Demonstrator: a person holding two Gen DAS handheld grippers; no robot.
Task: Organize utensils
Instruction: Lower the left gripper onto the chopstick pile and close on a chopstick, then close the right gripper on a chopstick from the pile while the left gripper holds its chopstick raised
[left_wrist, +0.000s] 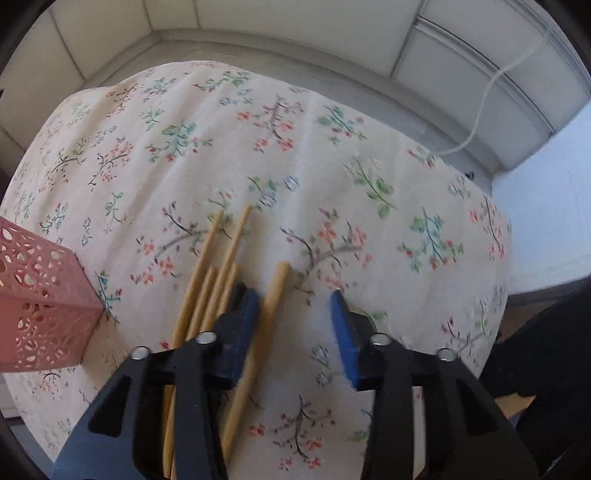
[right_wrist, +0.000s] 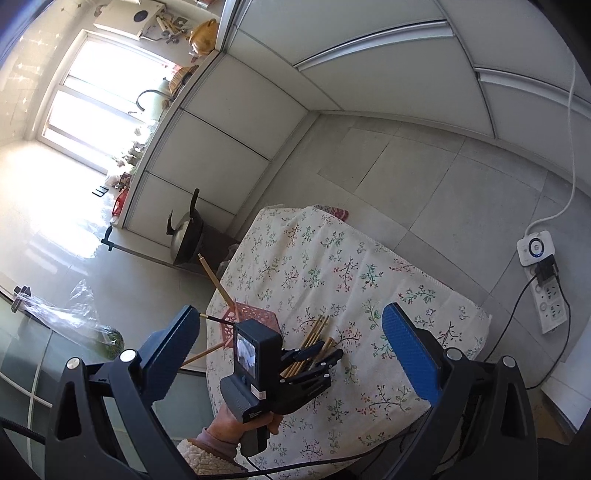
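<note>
The left gripper points steeply down at the bench, its jaws partly spread with one bamboo chopstick lying between them. That stick lies against the inner face of the left pad; the right pad stands clear of it, so nothing is pinched. Just outside the left pad lie four more chopsticks in a loose bundle, touching one another and fanning slightly at their far tips, which makes five on the floral cloth in all.

Left of the bundle, near but apart, stands one pink perforated holder. In the right wrist view it holds three chopsticks leaning out at different angles over the bench's left edge.

The right gripper hangs above the near side of the bench, its jaws spread wide and empty. A hand in a fleecy sleeve grips the left tool.

Beyond the chopsticks the cloth is bare to its far edge, which drops to a grey tiled floor. One white power strip lies on the floor to the right, well apart from the bench.
</note>
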